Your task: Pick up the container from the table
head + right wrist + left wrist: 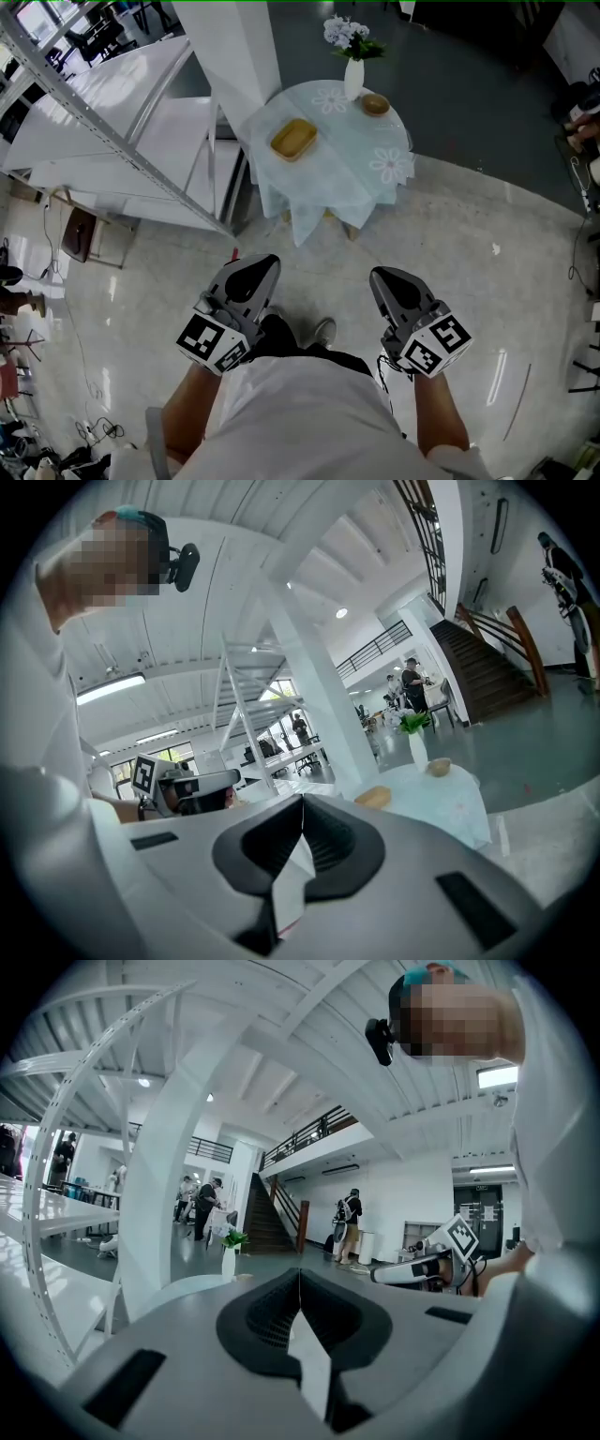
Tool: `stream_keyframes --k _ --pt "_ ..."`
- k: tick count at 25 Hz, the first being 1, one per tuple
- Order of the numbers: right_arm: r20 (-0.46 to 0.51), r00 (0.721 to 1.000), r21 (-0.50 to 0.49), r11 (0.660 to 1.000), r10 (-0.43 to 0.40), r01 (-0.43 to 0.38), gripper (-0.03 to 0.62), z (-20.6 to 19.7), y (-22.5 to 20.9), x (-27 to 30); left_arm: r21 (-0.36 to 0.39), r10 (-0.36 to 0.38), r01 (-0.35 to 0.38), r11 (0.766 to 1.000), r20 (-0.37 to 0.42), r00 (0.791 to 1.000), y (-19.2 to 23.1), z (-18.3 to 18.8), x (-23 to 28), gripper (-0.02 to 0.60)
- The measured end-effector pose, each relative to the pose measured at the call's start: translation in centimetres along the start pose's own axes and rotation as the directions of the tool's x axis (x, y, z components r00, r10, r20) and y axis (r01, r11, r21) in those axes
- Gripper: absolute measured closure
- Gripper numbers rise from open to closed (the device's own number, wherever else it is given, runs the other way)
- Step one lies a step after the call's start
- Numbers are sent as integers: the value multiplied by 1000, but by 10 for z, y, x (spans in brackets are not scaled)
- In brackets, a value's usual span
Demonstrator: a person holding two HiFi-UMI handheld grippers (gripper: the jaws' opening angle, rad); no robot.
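Yellow container (293, 139), looks empty, sits on the left part of the round tabletop (349, 142), long axis near-left to far-right, well ahead of me; my left gripper (255, 269) is slightly nearer than my right gripper (386, 278), both closed tight and holding nothing.

Bare floor (450, 225) lies open across the middle of the frame, from the left claw (258, 264) and right claw (387, 278) at the bottom up to the round tabletop (375, 141) at upper centre. A white pillar (246, 47) and a slanting metal stair frame (122, 141) crowd the tabletop's left side. On it, a vase (353, 77) and a bowl (376, 104) stand at the far edge and the yellow container (293, 139) at the left, leaving the near right part bare.
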State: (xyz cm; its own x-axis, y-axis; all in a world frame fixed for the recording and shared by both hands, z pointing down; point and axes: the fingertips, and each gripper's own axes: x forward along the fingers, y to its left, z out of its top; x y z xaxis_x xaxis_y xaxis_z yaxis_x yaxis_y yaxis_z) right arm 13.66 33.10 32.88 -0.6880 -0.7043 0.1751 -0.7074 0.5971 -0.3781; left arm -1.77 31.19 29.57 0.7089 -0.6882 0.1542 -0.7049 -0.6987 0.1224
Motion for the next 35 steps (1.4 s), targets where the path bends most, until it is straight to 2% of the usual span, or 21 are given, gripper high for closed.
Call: stream_keyframes --k 10,18,35 --pt "-8 1000 -5 1000 1 -1 576 5 -19 -5 0 6 -6 1000 0 1000 -1 1 18 560" --pt "-14 1000 -8 1000 0 0 576 13 -40 22 -11 2 -2 1000 7 1000 24 -1 46 560" --pt "-67 997 35 999 -29 31 576 33 -100 150 -80 -11 8 997 -34 999 153 -12 120 560"
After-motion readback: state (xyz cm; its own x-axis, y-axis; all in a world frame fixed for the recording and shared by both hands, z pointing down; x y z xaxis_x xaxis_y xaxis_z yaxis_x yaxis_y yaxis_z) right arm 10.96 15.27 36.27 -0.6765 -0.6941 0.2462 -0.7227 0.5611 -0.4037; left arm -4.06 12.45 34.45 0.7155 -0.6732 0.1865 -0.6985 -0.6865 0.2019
